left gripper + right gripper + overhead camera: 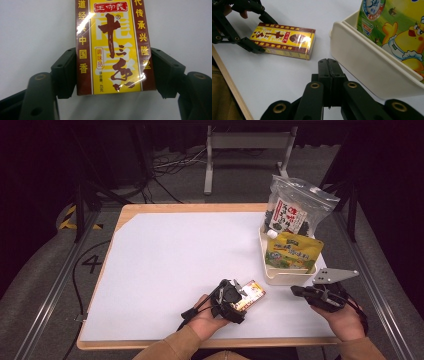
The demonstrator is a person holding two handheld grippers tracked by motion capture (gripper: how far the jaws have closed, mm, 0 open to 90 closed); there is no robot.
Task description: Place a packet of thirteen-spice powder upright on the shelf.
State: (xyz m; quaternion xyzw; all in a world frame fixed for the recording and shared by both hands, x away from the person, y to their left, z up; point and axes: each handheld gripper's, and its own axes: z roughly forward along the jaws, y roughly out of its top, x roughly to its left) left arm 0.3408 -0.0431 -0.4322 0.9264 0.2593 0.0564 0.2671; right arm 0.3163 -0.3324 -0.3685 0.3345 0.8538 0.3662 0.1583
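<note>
In the lower middle of the high view, nearest the camera, the left gripper [239, 301] is seen, held in the person's left hand [207, 319]. Beneath it lies the large white sheet covering the wooden table [165, 255], which takes up the centre of the frame. At the right of the frame a cream plastic bin [280, 276] is placed, and in it a clear zip bag of dark contents with a white label [295, 210] and a yellow-green stand-up pouch with a white cap [292, 251] are stood upright.

The flat yellow and dark-red cellophane-wrapped carton with Chinese lettering [112, 47] is found lying on the sheet at the lower centre of the high view, just left of the bin. In the left gripper view its near end is seen between the two black jaws, which are set against its long sides; a pinch on the carton is judged to have been made, or very nearly so. In the right gripper view the right gripper [328, 65] is shown at the bottom centre with its jaws pressed together on nothing, beside the bin wall.

The step in hand is judged to be the grasp of the carton. For the next move, a firm hold is called for, then a lift clear of the sheet and a carry rightward over the bin rim.
</note>
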